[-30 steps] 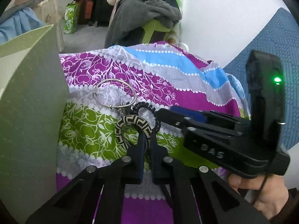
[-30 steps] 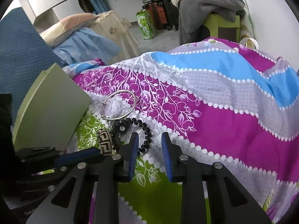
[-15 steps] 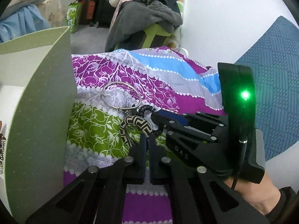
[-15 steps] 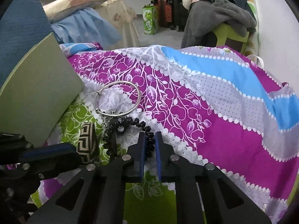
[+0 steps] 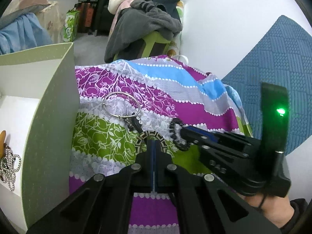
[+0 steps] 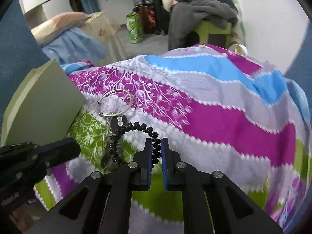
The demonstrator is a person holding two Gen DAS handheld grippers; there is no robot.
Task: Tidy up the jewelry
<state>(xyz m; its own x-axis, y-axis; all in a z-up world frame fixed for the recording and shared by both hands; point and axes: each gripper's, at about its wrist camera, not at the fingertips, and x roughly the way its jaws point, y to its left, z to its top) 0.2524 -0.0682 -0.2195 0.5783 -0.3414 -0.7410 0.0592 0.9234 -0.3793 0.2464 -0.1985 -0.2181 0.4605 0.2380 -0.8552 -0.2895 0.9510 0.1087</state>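
Stretching away leftward, black coil band (image 6: 134,134) in right claw (image 6: 156,154), left claw (image 5: 154,146) pinching patterned bangle (image 5: 151,136).

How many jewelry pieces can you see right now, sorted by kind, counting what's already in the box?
Silver bangle: 1, lying on the bedspread
Black coil band: 1, pinched in the right tongs
Black-and-cream patterned band: 1, pinched in the left tongs
Silver bead chain: 1, inside the green box
Total: 4

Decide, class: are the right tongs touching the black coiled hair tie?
Touching. The right wrist view shows the right tongs with both blue pads pressed against the black coiled hair tie, its coil pinched between them.
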